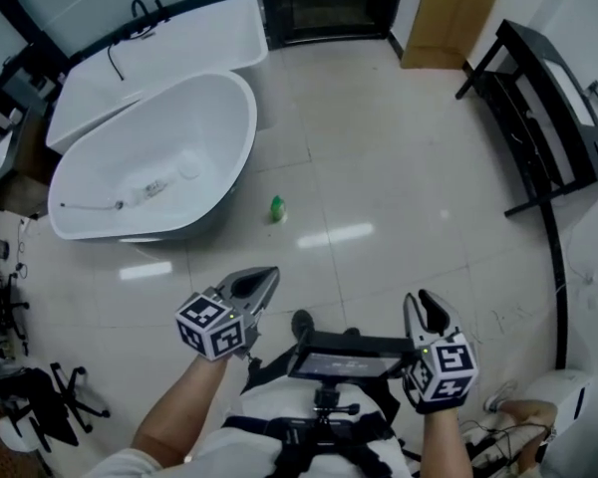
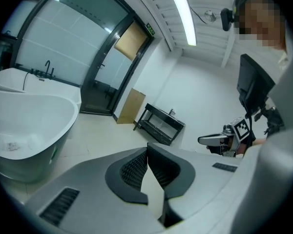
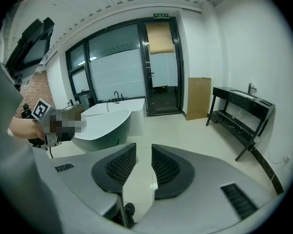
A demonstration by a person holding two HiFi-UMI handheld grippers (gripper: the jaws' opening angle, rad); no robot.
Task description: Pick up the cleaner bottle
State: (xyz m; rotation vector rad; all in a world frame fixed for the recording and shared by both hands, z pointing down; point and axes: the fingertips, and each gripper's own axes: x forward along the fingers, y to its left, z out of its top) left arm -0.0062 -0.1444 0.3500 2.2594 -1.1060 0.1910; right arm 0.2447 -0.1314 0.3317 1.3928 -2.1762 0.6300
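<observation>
Head view: cleaner bottle (image 1: 277, 208) upright on floor (image 1: 379, 157) beside bathtub (image 1: 234, 118), well ahead of left gripper (image 1: 263, 281) and right gripper (image 1: 426, 308).
Left gripper view: jaws closed, empty.
Right gripper view: jaws slightly apart, empty.
Risk: closed or narrow jaws likely topple the bottle.

Pale tiled floor (image 1: 379, 157), white bathtub (image 1: 224, 118), black console table (image 1: 538, 88)

The cleaner bottle (image 1: 277, 208) is small and green. It stands upright on the pale tiled floor (image 1: 379, 167), alone, just beside the rounded end of the white bathtub (image 1: 241, 157).
</observation>
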